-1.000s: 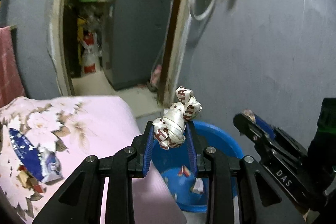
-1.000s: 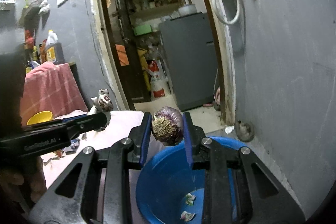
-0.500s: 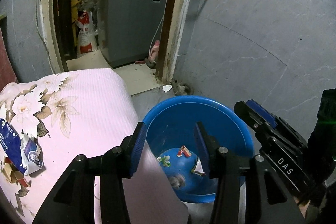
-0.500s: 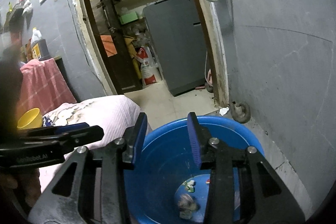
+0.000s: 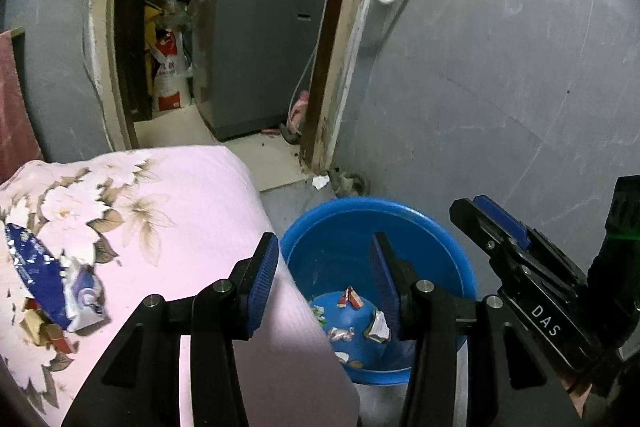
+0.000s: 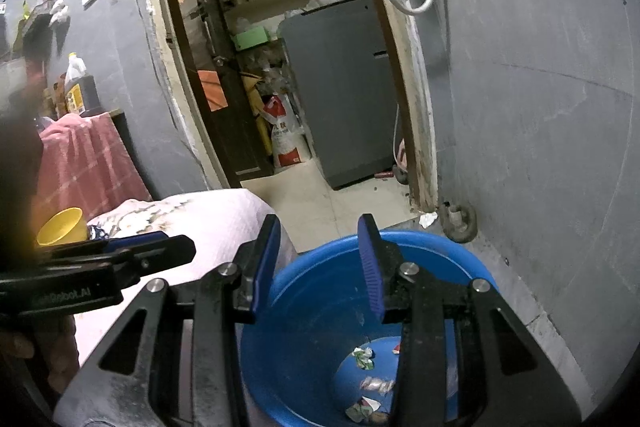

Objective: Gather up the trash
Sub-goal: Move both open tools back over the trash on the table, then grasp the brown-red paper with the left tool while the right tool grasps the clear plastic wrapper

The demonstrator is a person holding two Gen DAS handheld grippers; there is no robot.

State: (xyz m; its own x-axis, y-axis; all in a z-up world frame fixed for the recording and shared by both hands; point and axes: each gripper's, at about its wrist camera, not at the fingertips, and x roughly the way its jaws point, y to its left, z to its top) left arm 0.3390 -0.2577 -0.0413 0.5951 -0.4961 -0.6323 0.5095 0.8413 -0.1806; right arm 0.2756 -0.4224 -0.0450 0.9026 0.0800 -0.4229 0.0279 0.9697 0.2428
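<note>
Both grippers hang over the blue basin (image 5: 420, 227), and this explains their posture: they point down into it so that anything let go falls inside. The left gripper (image 5: 324, 275) has its jaws apart with nothing between the blue pads, and the right gripper (image 6: 318, 259) stands the same way, released and empty. Below and in front of both sets of fingers, at the bottom of the basin, lie several crumpled scraps of trash (image 6: 364, 357). The basin stands on the floor close to the edge of the pink flowered bedcover (image 5: 160, 211), probably so that waste from the bed travels only a short way. To the left of the left gripper, on the bedcover, a blue wrapper (image 5: 36, 267) is not yet collected; I judge it is the next thing to fetch.
</note>
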